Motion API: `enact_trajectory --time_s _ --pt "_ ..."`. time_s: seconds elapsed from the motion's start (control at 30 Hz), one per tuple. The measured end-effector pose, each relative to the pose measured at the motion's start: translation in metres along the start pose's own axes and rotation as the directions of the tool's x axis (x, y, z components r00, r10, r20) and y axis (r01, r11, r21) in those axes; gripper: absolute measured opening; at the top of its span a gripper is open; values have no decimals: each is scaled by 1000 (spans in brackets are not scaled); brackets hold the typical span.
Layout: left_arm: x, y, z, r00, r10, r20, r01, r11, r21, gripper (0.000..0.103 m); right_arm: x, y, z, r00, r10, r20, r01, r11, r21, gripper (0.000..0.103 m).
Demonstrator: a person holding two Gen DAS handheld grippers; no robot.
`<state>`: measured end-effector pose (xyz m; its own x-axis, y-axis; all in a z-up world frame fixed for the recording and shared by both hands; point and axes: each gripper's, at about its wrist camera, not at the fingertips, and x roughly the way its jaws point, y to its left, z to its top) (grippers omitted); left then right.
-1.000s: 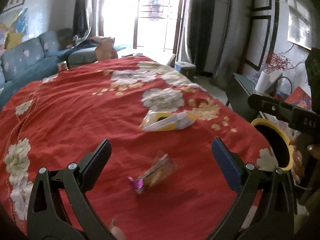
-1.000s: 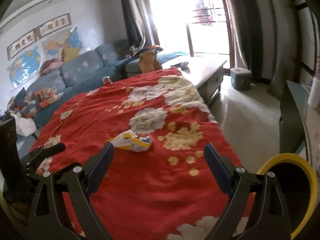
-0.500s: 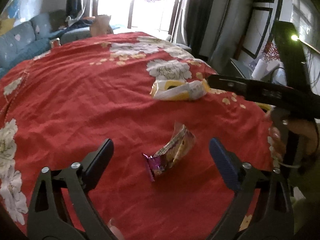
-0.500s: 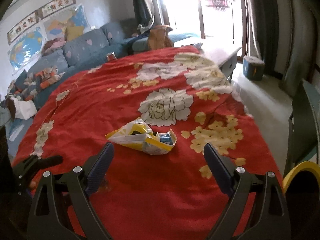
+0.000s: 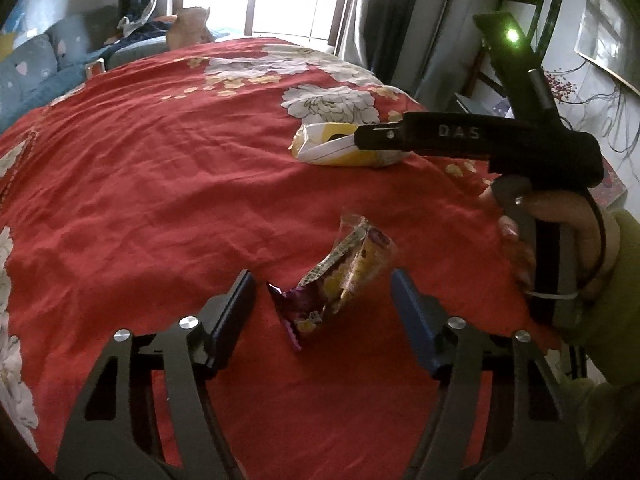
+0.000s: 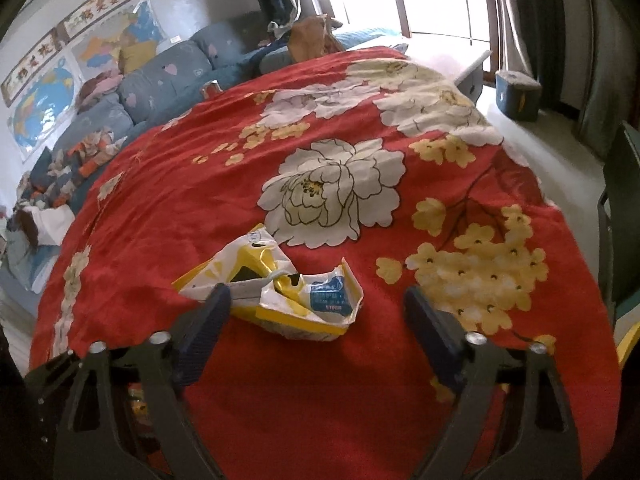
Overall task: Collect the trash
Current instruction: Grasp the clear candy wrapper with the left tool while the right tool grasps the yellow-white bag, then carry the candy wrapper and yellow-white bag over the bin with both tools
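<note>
A purple and yellow snack wrapper (image 5: 340, 276) lies on the red floral cloth (image 5: 160, 168). My left gripper (image 5: 324, 304) is open, its fingers on either side of the wrapper, not touching it. A crumpled yellow and white bag (image 6: 276, 292) lies farther along the cloth; it also shows in the left wrist view (image 5: 340, 150). My right gripper (image 6: 316, 316) is open, just short of the bag, its left finger (image 6: 208, 320) in front of the bag's near left edge. The right gripper's body (image 5: 480, 140) reaches over the bag in the left wrist view.
A yellow bin rim (image 6: 626, 344) shows at the right edge beyond the cloth. A blue sofa (image 6: 160, 84) with clutter stands at the far left. A dark chair (image 6: 620, 220) stands to the right. A small blue box (image 6: 518, 96) sits on the floor.
Both grippers have moved forward and down. The left now has the snack wrapper between its fingers and has narrowed somewhat. The right has come up to the yellow bag.
</note>
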<state>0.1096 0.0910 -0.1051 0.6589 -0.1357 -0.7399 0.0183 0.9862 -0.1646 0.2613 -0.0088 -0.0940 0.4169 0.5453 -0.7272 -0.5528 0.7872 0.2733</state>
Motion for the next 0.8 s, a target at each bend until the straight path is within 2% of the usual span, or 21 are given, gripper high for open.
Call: enact_trajectory --time_s 0.03,0.1,0.17,0.37,0.57,0.8 --pt "0 0 -1 1000 -1 0 1 1000 -3 56 1 -1 0 1000 13 2 -13 1000 9 69" --pt "1 0 0 1000 -3 0 3 1000 -4 47 -1 -1 -2 998 56 7 -56 998 23 47" --pt "0 -1 0 1000 -8 -1 8 1000 -4 45 -3 -1 -2 997 72 12 -72 997 25 41" --pt "2 -7 -1 1000 -11 -12 11 1000 18 36 -15 1 -12 996 79 33 -80 996 30 37" --pt "2 -12 -2 1000 -15 -14 15 999 33 30 -34 -2 -27 996 51 73 -53 998 33 36" --pt "1 -26 -3 1000 -26 -11 27 997 68 17 -60 -15 -45 993 29 114 -37 997 65 36"
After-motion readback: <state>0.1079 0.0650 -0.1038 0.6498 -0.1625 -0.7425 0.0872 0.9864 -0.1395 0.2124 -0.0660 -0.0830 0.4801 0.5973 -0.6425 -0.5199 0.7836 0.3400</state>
